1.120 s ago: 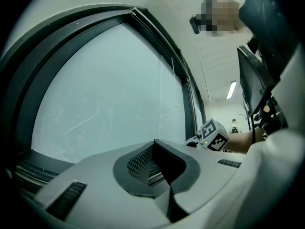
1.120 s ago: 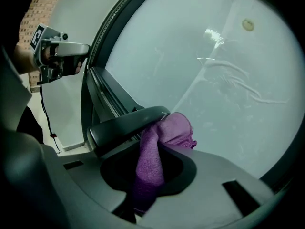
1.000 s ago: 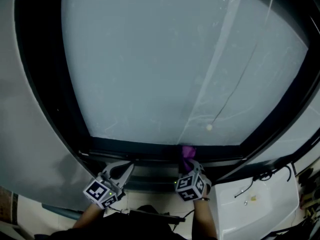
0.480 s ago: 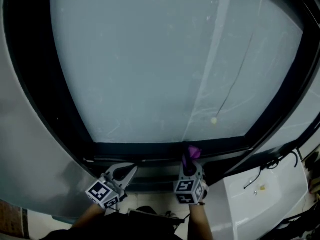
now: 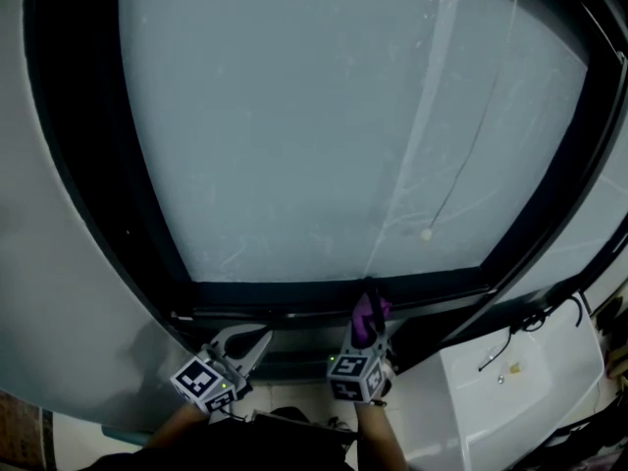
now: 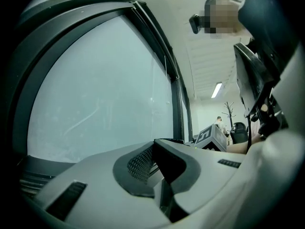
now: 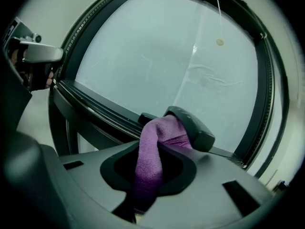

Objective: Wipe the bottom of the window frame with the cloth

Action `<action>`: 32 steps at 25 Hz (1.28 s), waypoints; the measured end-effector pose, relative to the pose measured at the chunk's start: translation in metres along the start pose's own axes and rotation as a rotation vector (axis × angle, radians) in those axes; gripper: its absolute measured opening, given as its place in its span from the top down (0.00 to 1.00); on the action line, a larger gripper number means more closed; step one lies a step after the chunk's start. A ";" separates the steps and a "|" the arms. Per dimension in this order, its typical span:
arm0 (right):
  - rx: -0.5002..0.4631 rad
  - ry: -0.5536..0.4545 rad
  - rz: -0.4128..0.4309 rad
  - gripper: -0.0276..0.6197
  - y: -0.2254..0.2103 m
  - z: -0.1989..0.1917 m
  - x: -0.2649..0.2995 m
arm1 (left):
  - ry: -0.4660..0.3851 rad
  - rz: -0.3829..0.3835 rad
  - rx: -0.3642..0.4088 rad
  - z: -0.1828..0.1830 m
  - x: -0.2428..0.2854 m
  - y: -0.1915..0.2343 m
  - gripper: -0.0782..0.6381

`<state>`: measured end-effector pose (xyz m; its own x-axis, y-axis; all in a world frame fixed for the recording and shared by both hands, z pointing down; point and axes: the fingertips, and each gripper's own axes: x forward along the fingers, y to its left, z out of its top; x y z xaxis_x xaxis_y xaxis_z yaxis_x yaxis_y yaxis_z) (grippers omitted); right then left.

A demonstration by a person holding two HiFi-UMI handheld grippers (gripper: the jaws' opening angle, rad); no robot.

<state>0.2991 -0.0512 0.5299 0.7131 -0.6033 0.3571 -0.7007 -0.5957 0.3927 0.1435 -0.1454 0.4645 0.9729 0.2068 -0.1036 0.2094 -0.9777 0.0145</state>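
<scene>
At the far left the grey wall curves round the dark window frame, whose bottom rail runs across just above both tools. The left gripper hovers below the left part of that rail, and its own view shows its jaws pressed together with nothing between them; it seems parked there as the spare tool, close enough to steady things but out of the wiping path. Above it the glass is pale and lightly streaked, with a small light spot low on the right side. Right of centre, the right gripper points up at the rail and pinches the purple cloth between its jaws. In the right gripper view the cloth folds over one jaw tip and hangs down through the gripper, so a soft padded edge leads and the hard jaw is kept off the frame. The cloth's tip meets the bottom rail in the head view, though I cannot tell how firmly it presses. Since it sits near the middle of the rail, the wiping looks to be under way with more rail left on either side. Farther right a white ledge carries a dark cable, well apart from the cloth
</scene>
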 end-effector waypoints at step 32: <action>-0.311 0.170 0.139 0.84 0.040 0.065 0.037 | -0.065 0.112 -0.068 0.003 -0.048 0.027 0.89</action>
<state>0.2956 -0.1316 0.5041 0.6236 -0.5553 0.5502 -0.7689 -0.3090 0.5597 0.1018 -0.1816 0.4668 0.9826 0.0918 -0.1613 0.1083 -0.9895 0.0962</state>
